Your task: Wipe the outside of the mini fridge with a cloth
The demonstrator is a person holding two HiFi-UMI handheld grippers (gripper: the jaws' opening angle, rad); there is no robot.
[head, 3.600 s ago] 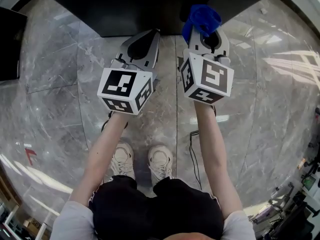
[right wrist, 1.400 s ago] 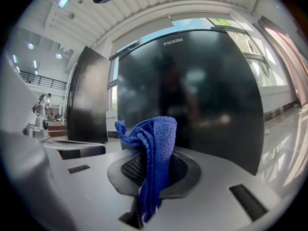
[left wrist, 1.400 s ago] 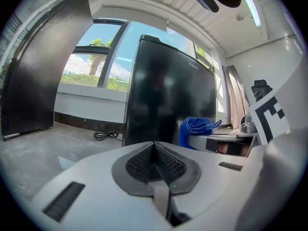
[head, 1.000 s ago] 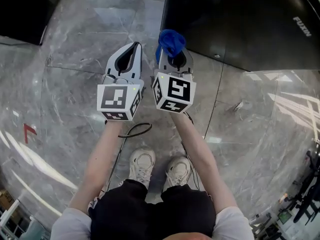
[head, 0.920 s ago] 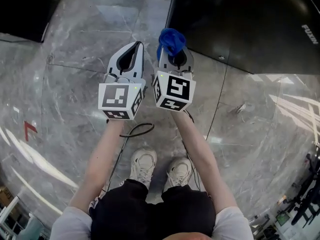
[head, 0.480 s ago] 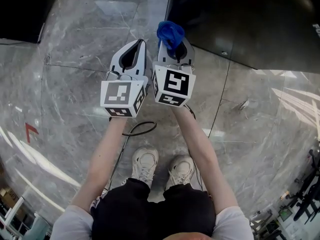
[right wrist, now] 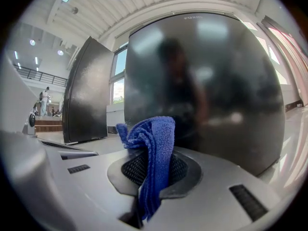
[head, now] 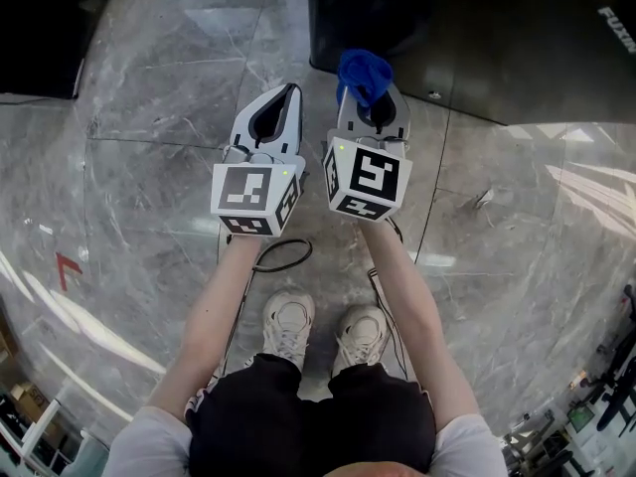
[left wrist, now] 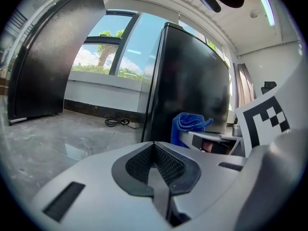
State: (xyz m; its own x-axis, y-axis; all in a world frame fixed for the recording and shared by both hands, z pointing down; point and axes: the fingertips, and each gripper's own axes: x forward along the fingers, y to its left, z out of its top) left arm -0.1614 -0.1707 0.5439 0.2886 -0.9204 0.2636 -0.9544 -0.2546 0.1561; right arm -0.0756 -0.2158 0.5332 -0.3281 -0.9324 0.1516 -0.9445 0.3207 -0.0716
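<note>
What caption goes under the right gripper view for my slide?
Right gripper clamps a blue cloth, facing the shiny black fridge.

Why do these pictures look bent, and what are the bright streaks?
Head view: the wide lens bows the floor tiles; white glare streaks the stone. Left gripper view: black round border, bright window. Right gripper view: the glossy fridge shows a blurred reflection; the cloth is sharp.

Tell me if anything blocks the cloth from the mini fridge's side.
Nothing visible does. The blue cloth, clamped in the right hand-held gripper, faces the black wall of the mini fridge with only open air between.
</note>
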